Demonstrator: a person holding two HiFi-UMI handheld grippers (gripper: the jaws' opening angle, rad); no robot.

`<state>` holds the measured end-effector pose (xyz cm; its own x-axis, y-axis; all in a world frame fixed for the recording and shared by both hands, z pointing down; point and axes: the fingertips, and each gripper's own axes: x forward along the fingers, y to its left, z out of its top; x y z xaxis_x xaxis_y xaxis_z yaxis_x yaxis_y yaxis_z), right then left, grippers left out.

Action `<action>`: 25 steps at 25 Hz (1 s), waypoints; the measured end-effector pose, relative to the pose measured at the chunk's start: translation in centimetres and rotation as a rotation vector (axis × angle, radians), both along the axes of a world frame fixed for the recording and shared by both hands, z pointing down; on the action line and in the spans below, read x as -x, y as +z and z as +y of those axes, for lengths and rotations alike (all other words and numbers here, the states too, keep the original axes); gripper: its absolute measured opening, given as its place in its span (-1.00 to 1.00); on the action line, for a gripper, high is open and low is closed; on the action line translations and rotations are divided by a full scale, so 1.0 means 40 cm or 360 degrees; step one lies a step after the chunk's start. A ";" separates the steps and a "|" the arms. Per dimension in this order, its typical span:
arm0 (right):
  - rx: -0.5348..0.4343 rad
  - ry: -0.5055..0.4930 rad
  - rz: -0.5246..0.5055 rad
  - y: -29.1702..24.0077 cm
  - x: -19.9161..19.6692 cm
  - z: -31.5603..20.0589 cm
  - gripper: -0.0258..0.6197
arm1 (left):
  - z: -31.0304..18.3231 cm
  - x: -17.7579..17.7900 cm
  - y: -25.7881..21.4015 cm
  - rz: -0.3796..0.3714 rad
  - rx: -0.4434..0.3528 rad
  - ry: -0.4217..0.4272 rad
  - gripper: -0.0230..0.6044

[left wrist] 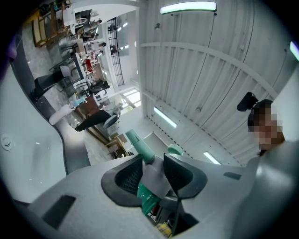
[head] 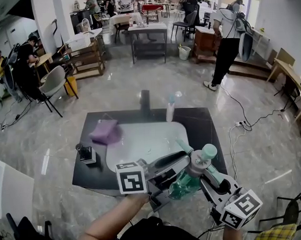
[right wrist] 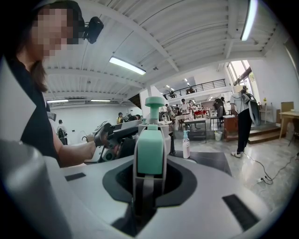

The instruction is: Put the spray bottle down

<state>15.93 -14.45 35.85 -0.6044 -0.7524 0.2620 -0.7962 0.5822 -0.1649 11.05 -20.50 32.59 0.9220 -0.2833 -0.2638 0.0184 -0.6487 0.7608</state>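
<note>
I hold a green translucent spray bottle (head: 182, 186) with a mint and white head (head: 207, 152) in the air over the front edge of the dark table (head: 206, 125). My left gripper (head: 184, 165) comes in from the left and is shut on the bottle's grey neck part. Its own view shows the mint nozzle (left wrist: 139, 144) rising past its pads (left wrist: 128, 175) and the green body (left wrist: 148, 200) below them. My right gripper (head: 205, 170) reaches in from the lower right. Seen from the right gripper (right wrist: 149, 179), the mint head (right wrist: 150, 150) stands upright, clamped between its jaws.
A white basin (head: 141, 142) is set into the table, with a purple cloth (head: 105, 131) at its left rim. A small black object (head: 86, 153) stands further left. A white spray bottle (head: 170, 110) stands at the far edge. Chairs, tables, people and floor cables lie beyond.
</note>
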 end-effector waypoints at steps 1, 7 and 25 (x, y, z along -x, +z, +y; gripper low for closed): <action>0.0003 0.0002 0.0002 0.000 0.001 -0.010 -0.74 | -0.010 0.001 0.000 0.0002 0.0004 0.0003 -0.52; 0.0010 0.0009 0.0028 -0.004 0.013 -0.062 -0.74 | -0.063 0.013 -0.001 0.0003 0.0006 0.0019 -0.52; 0.0004 0.0070 0.0123 0.010 0.008 -0.181 -0.74 | -0.184 0.007 0.021 0.0030 0.0057 0.0100 -0.52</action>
